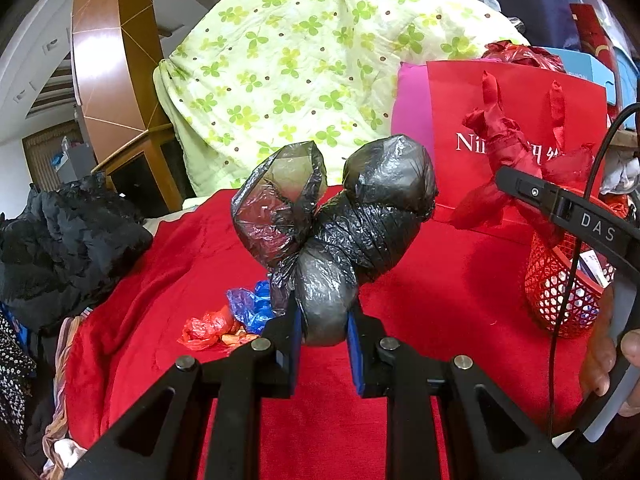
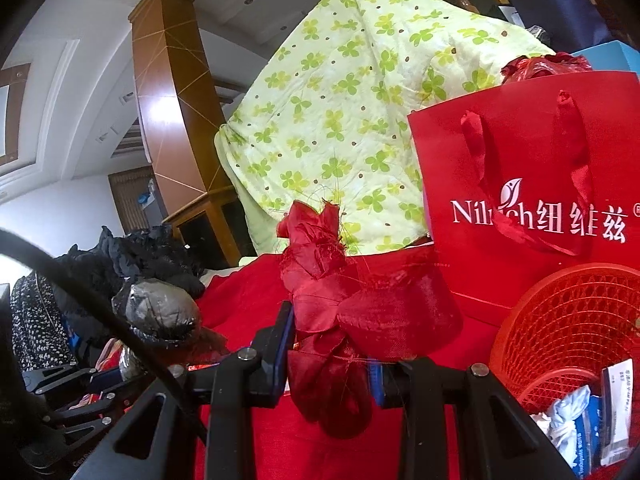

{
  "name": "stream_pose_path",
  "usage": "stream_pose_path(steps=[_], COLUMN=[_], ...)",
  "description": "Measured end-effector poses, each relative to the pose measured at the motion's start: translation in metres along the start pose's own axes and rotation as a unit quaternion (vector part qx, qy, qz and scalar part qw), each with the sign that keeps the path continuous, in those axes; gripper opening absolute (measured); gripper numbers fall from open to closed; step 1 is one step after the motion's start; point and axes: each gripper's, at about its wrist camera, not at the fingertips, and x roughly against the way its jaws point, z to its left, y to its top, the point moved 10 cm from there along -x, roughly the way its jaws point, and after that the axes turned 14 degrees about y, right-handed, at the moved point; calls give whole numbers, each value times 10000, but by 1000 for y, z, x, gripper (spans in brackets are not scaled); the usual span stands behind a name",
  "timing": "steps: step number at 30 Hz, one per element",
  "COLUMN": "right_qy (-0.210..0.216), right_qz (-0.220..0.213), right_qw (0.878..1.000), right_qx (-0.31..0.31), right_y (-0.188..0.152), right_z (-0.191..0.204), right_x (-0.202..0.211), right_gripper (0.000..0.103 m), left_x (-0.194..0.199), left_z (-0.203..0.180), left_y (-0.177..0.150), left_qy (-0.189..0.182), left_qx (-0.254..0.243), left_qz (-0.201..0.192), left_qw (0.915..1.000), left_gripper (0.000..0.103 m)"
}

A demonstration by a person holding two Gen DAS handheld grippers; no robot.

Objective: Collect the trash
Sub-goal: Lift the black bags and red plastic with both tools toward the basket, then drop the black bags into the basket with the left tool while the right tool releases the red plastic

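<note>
Trash first: knotted black plastic bag bundle point(image 1: 340, 236) is pinched at its lower end between the blue pads of the left gripper point(image 1: 325, 320), jaws closed on it, held up over the red blanket point(image 1: 440, 300). Right gripper point(image 2: 332, 364) has its jaws clamped on a crumpled dark red fabric scrap point(image 2: 344, 300), also lifted off the blanket, just left of the red woven plastic basket point(image 2: 568, 328), which holds paper and packaging. Loose on the blanket below the black bundle: crumpled blue plastic bag point(image 1: 252, 306) and orange-red plastic bag point(image 1: 206, 328), touching each other. Red paper gift bag w/ white lettering point(image 2: 532, 184) stands behind the basket; green clover-print quilt point(image 1: 304, 60) hangs in the bkgd.
</note>
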Motion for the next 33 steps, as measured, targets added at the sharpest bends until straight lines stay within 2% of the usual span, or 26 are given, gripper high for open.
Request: stream_pose_path(steps=[7, 19, 25, 33], right_qy=[-138, -312, -504, -807], right_qz=[-96, -398, -607, -974], right_qw=[9998, 9985, 9962, 9898], right_qx=[-51, -206, -368, -662], right_y=[2, 13, 18, 27], right_z=[-10, -35, -57, -92], right_x=[13, 43, 66, 105], right_gripper=[33, 33, 33, 33], left_x=[1, 8, 15, 32], left_z=[-5, -33, -55, -102], left_y=[3, 10, 14, 31], left_qy=[-71, -294, -603, -1144], left_qx=[-81, -302, -387, -554], left_qz=[-35, -109, -185, -257], left_qw=[9999, 9991, 9973, 9916], left_gripper=[22, 22, 22, 22])
